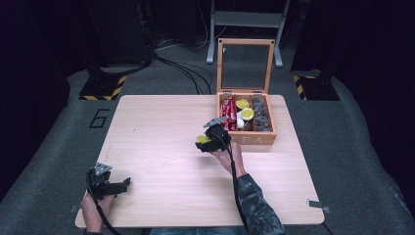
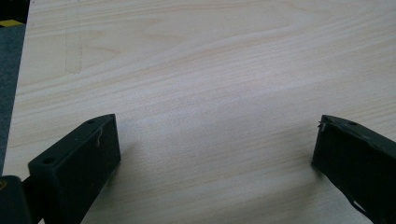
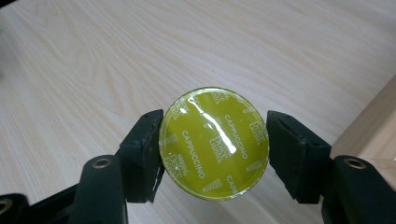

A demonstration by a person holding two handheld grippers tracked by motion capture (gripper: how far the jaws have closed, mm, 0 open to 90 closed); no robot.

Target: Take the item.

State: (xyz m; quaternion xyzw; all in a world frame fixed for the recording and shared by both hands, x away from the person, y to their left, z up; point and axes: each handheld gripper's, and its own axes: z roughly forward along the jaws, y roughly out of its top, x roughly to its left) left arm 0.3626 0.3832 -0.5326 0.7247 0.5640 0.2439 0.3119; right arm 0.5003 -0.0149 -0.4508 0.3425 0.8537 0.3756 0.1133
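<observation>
Right gripper point(image 3: 214, 144) is clamping a yellow capsule point(image 3: 214, 142) by its rim, foil lid facing the camera, just beside the tea box point(image 1: 247, 139), probably lifted. Left gripper point(image 2: 215, 154) is gaping, holding nothing.

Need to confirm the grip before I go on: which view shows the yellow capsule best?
The right gripper view: the yellow capsule faces the camera, its lid clamped between the right gripper jaws. The high view gives just a small yellow spot at that gripper. The left gripper view looks at bare table.
</observation>
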